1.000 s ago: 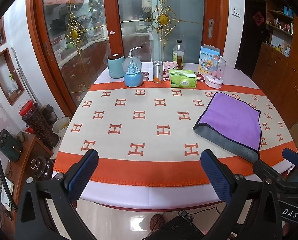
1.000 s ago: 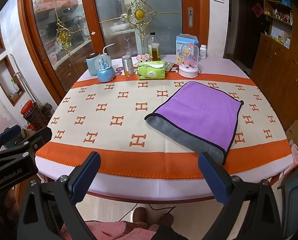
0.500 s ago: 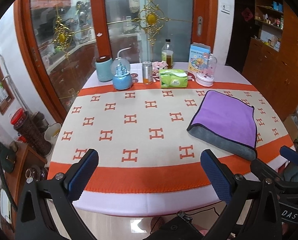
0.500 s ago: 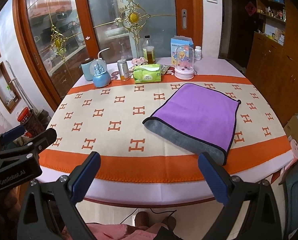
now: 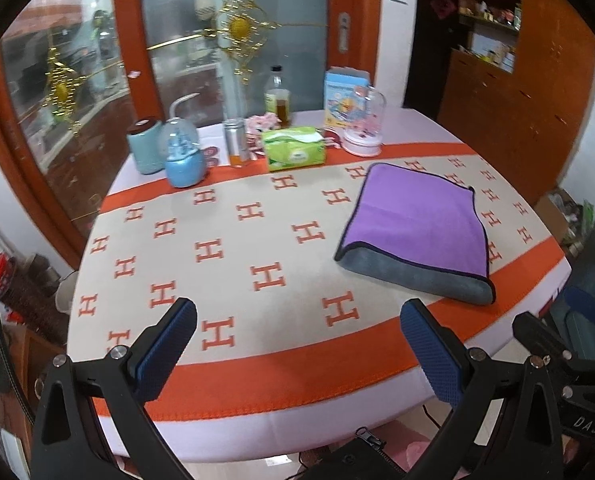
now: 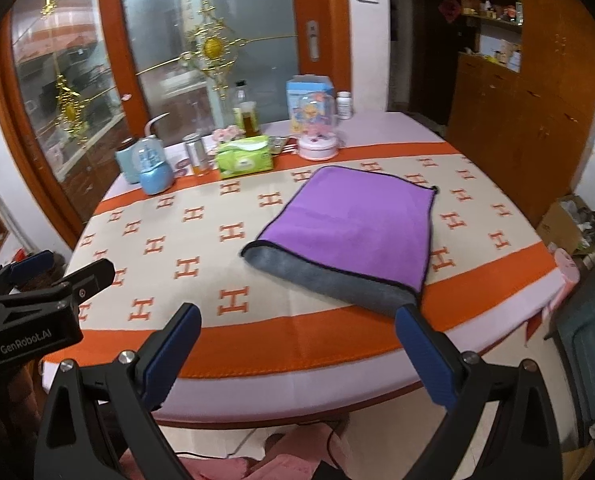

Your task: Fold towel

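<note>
Item one, your towel (image 6: 353, 220): purple face up with a grey underside showing along its near folded edge, lying flat on the table (image 6: 297, 384), over the patterned cloth (image 6: 201, 248) of cream with orange H marks and orange borders. In the left wrist view the towel (image 5: 417, 224) sits toward the right half of the table (image 5: 257, 436).

Item two, your left gripper (image 5: 297, 344): jaws released and spread wide, nothing between them, hovering over the near edge of the table, well apart from the towel and to its left.

Item three, your right gripper (image 6: 297, 344): jaws likewise released and empty, over the near edge of the table; its right finger (image 6: 425, 356) lines up with the towel's near grey corner, though contact cannot be judged.

Item four, objects behind the towel, in a row along the far side:
- green tissue pack (image 6: 244, 157), behind the towel's far left corner
- pink-based glass dome (image 6: 318, 130), directly behind the towel
- blue carton (image 6: 309, 88), behind the dome
- white pill bottle (image 6: 344, 105), just right of the carton
- oil bottle (image 6: 247, 114) and metal can (image 6: 196, 154), left of the tissue pack
- blue snow globe (image 6: 154, 168) and teal canister (image 6: 124, 162), farthest left of the towel

Nothing lies on the cloth between either gripper and the towel.
</note>
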A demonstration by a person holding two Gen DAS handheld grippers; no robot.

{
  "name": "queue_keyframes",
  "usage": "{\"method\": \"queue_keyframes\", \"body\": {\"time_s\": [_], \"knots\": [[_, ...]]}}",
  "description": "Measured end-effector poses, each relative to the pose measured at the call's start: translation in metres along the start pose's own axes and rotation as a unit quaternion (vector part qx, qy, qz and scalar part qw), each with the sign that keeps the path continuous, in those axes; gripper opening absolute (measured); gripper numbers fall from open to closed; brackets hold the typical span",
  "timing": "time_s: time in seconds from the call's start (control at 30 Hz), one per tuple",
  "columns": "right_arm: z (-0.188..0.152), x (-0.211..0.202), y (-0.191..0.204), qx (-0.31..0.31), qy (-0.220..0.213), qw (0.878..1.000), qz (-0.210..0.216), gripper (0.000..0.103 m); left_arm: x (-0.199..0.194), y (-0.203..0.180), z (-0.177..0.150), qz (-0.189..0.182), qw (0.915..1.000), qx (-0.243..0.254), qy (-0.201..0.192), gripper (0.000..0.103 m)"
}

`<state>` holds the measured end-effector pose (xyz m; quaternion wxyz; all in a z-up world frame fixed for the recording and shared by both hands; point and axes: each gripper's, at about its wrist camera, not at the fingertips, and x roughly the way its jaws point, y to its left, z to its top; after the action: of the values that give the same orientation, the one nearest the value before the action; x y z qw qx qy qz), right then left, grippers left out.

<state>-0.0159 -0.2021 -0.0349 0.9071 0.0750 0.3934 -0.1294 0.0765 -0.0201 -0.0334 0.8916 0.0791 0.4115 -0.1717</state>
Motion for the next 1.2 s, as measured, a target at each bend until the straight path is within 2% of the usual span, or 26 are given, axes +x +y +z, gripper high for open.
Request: {"method": "queue_keyframes", "body": {"time_s": [0.23,0.47,0.9,1.0,1.2], "knots": [[0.008,0.015,-0.028,-0.003,-0.009,1.000,-0.020,0.098,0.032,-0.021,0.019,-0.016,0.9989,0.041,0.014,0.100],[0.013,0.049,-0.067,-0.005,0.002,1.000,-0.031,0.098,0.075,-0.045,0.040,-0.029,0.9960,0.077,0.035,0.100],[-0.004,0.124,-0.124,-0.001,0.054,0.998,0.014,0.091,0.175,-0.074,0.067,-0.064,0.9883,0.124,0.061,0.100],[-0.007,0.141,-0.132,0.006,0.071,0.997,0.021,0.087,0.206,-0.081,0.068,-0.050,0.9841,0.149,0.083,0.100],[-0.016,0.173,-0.145,0.022,0.109,0.993,0.033,0.078,0.249,-0.088,0.067,-0.049,0.9779,0.167,0.116,0.098]]}}
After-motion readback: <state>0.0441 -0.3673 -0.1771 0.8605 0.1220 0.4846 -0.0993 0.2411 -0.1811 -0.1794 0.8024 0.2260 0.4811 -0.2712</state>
